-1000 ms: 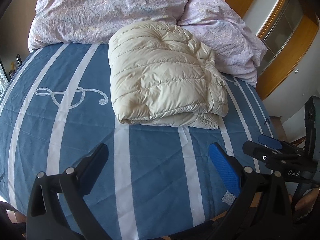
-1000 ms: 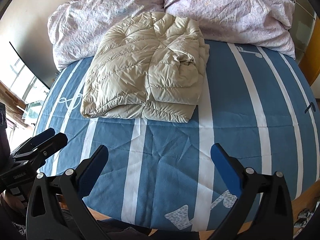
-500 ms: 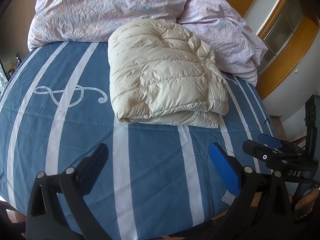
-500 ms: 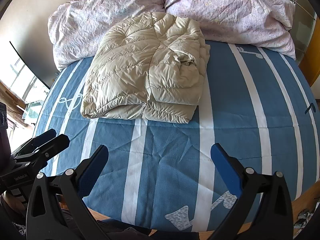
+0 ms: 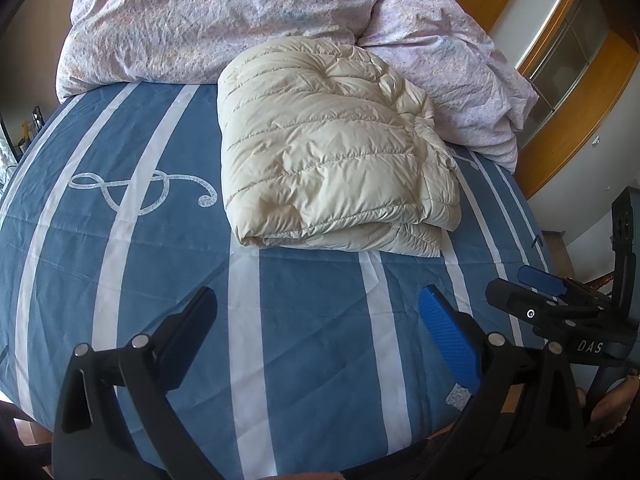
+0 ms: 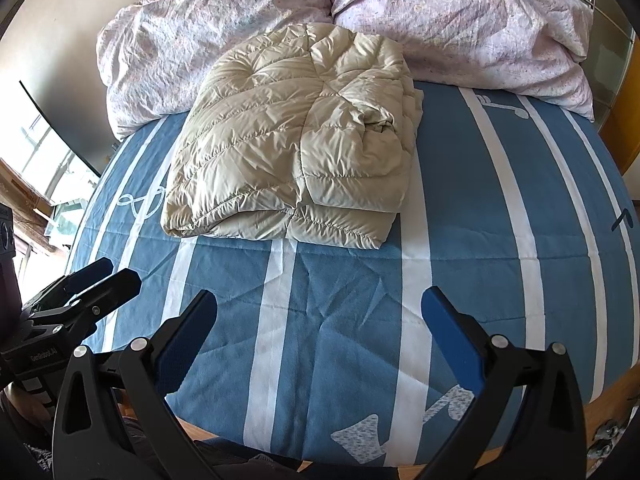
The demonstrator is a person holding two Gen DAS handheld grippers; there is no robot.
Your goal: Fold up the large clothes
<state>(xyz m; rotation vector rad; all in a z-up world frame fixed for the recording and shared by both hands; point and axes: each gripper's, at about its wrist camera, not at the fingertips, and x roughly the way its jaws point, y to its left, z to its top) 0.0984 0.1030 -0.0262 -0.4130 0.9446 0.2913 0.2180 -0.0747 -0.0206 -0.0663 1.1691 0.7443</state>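
Observation:
A cream quilted down jacket (image 5: pixel 332 152) lies folded into a thick rectangle on the blue striped bed cover (image 5: pixel 160 264), its far end against the pillows. It also shows in the right wrist view (image 6: pixel 296 140). My left gripper (image 5: pixel 316 320) is open and empty, held back over the bed's near edge, well short of the jacket. My right gripper (image 6: pixel 318 316) is open and empty too, also back from the jacket. Each gripper shows at the side of the other's view: the right gripper (image 5: pixel 536 292) and the left gripper (image 6: pixel 100 276).
Two lilac floral pillows (image 6: pixel 460 20) are heaped at the head of the bed. A wooden-framed wardrobe (image 5: pixel 568 80) stands to the right. A window (image 6: pixel 44 168) is at the left. The bed's wooden front edge (image 6: pixel 608 392) is just below the grippers.
Both grippers have drifted very slightly; the jacket sits a touch lower in both views. Nothing was taken hold of or let go.

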